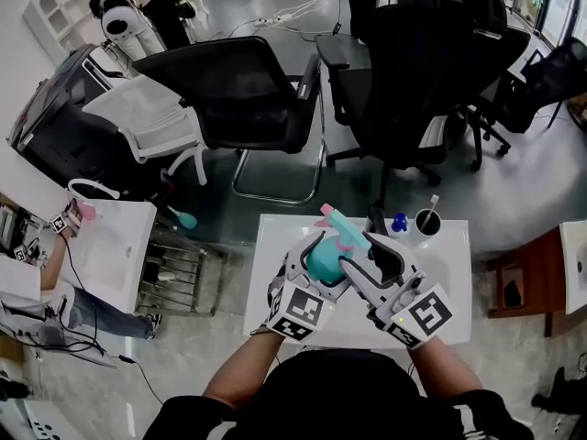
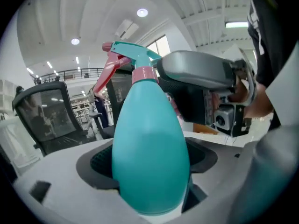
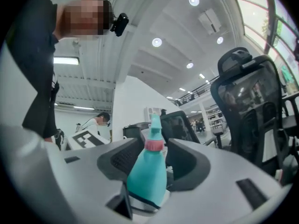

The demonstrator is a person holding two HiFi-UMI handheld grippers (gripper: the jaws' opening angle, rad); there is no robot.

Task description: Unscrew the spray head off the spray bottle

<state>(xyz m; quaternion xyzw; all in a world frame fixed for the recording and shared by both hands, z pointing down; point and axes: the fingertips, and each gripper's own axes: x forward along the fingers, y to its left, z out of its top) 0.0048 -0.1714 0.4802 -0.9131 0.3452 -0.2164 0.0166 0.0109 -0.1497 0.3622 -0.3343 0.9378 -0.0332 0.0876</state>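
Note:
A teal spray bottle (image 1: 326,252) with a pink collar and a teal-and-pink spray head (image 1: 344,230) is held up over the white table (image 1: 449,291). My left gripper (image 1: 310,266) is shut on its body; in the left gripper view the bottle (image 2: 149,157) fills the space between the jaws, with the spray head (image 2: 126,55) on top. My right gripper (image 1: 367,262) reaches in from the right at the bottle's upper part. In the right gripper view the bottle (image 3: 147,171) and its collar (image 3: 154,144) stand between the jaws, a dark gap on each side, so the pads do not press.
A small blue-capped bottle (image 1: 399,225) and a black cup (image 1: 427,220) with a stick stand at the table's far edge. Black office chairs (image 1: 238,90) (image 1: 413,62) stand beyond it. A white side table (image 1: 119,246) is at the left.

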